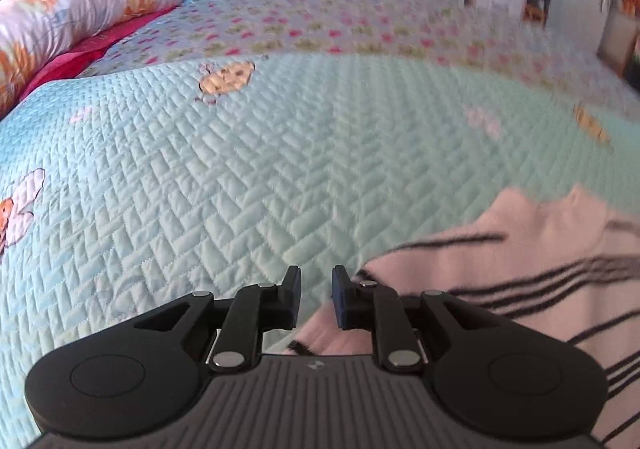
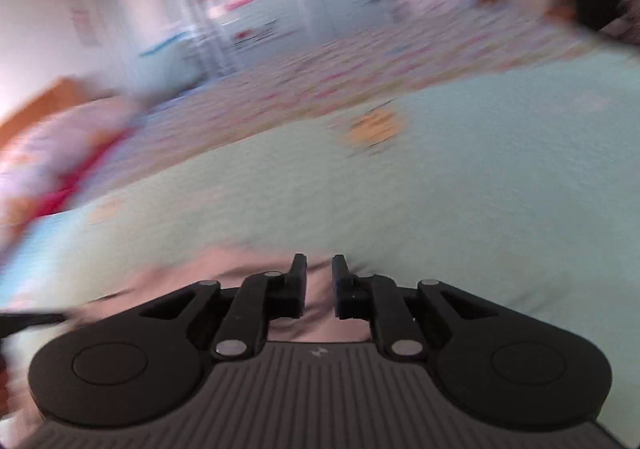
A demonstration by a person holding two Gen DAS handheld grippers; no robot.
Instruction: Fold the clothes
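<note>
Garment (image 1: 520, 249) beside parted left fingers (image 1: 294, 297)

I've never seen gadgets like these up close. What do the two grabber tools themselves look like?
Both look alike. The left gripper and the right gripper are matte black plastic. Each has two short blocky fingers on hinged link arms with silver pivot pins. At the base sit two rounded lobes with circular discs, flanking a grey ribbed plate bearing a small pale logo. No cables or sleeves show.

Both low over shared quilt (image 1: 240, 169)
</note>
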